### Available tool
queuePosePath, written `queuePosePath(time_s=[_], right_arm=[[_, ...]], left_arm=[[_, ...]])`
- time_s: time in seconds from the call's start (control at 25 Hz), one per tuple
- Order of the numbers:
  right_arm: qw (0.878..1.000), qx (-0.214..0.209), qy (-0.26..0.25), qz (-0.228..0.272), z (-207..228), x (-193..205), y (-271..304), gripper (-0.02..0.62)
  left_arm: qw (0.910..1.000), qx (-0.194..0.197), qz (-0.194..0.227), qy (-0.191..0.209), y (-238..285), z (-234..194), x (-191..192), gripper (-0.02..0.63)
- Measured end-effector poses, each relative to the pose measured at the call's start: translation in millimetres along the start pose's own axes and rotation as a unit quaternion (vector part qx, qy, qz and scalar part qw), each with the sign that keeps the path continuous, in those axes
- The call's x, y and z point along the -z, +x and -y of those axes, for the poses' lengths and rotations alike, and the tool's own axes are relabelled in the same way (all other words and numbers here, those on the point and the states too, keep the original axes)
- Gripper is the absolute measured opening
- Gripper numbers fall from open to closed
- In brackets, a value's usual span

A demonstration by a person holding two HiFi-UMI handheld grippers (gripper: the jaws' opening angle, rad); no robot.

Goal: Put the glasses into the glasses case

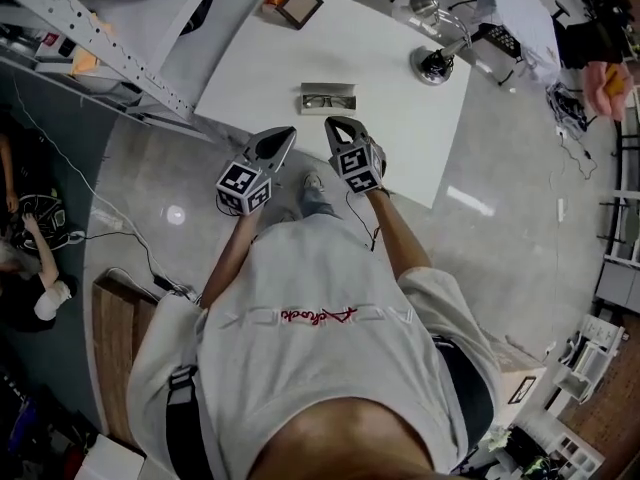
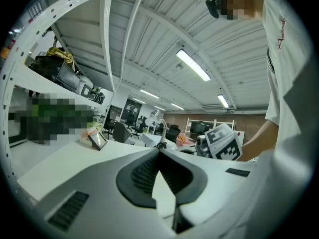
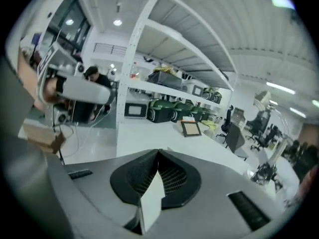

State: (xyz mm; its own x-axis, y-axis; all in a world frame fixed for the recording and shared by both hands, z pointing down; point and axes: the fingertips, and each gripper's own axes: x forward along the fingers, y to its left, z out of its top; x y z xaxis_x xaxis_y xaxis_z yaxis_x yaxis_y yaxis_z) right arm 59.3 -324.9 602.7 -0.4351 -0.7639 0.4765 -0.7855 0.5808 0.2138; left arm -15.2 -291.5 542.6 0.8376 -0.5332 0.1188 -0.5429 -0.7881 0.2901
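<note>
Looking at one pair of glasses (image 1: 326,101) and one glasses case (image 1: 330,87), sitting together near the front edge of the white table (image 1: 300,58), just ahead of the two claws. Seem to be lying right on or in the open case, but too small to say which, or to say folded or unfolded. Guessing light and fiddly: thin frame, slippery lenses, easy to bend or scratch. Better to pinch at the bridge or near a hinge with a gentle squeeze and stay off the lenses. Case probably stiff but light, likely to skate on that smooth top, so worth pinning with the other claw. Left gripper (image 1: 288,132) shut tip to tip with nothing between. Same story for the right gripper (image 1: 333,122): closed and empty. Both held side by side at the table's near edge, close to the case but not touching it. Counting the rest: one desk lamp (image 1: 436,62) toward the far right corner and one small framed thing (image 1: 294,3) at the far edge, both well apart from the case.
</note>
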Motion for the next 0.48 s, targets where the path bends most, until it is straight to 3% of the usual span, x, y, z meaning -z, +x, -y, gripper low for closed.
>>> queuePosePath(time_s=[0.08,0.2,0.48], right_arm=[[0.996,0.001,0.068,0.049,-4,-11,-15,0.02],[0.986,0.006,0.126,0.111,-11,-23,-36,0.02],[0.972,0.032,0.173,0.157,-39,-26,-84,0.02]], left_arm=[[1.0,0.005,0.002,0.005,-7,8,-1,0.003],[0.9999,0.011,0.003,0.01,-17,18,0,0.003],[0.9995,0.03,-0.001,0.013,-36,47,13,0.003]])
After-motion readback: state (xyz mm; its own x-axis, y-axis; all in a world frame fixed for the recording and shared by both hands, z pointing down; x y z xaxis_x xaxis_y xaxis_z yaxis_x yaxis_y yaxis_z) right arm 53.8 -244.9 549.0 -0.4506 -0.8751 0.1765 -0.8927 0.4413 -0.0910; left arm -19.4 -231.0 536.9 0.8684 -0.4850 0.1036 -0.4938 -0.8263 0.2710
